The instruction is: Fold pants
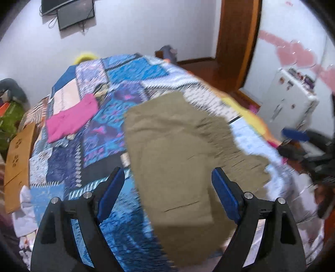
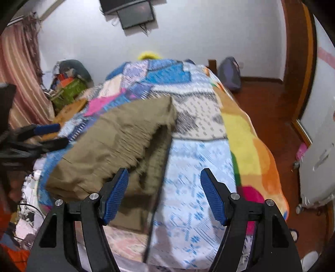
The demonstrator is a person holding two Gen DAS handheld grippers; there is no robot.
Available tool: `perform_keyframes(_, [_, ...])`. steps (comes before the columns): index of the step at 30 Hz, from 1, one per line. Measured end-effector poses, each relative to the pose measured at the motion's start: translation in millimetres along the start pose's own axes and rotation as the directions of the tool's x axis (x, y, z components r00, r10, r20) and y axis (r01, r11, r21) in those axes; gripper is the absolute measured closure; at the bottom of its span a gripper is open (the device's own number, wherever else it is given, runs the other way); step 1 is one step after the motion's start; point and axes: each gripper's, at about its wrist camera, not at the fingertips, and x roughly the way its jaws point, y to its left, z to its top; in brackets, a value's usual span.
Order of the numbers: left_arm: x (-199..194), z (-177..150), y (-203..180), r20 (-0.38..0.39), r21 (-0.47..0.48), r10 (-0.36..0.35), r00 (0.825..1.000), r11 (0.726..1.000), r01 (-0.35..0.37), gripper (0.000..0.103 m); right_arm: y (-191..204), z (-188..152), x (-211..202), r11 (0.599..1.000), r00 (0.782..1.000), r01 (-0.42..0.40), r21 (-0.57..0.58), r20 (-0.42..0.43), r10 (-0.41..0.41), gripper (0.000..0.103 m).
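Left wrist view is showing the khaki pants (image 1: pixel 173 150) lying partly folded on the bed (image 1: pixel 100 138), both claws (image 1: pixel 167 194) gaping apart, empty.

Left wrist view looks down the bed (image 1: pixel 129 69) from its near end, sitting close above the khaki pants (image 1: pixel 173 150), facing the far wall and its screen (image 1: pixel 75 14); right wrist view faces the same way from further right; both share quilt, pants (image 2: pixel 117 142), screen (image 2: pixel 136 14), and each catches the other gripper at its edge.
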Motion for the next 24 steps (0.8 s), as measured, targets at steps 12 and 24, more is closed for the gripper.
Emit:
perform_keyframes(12, [23, -48, 13, -0.079, 0.010, -0.035, 0.996, 0.999, 0.036, 0.015, 16, -35, 59, 0.998, 0.989, -0.067, 0.022, -0.129, 0.069, 0.034])
perform_keyframes(24, [24, 4, 55, -0.013, -0.013, 0.023, 1.000, 1.000, -0.023, 0.015, 10, -45, 52, 0.998, 0.992, -0.061, 0.034, -0.107, 0.065, 0.032])
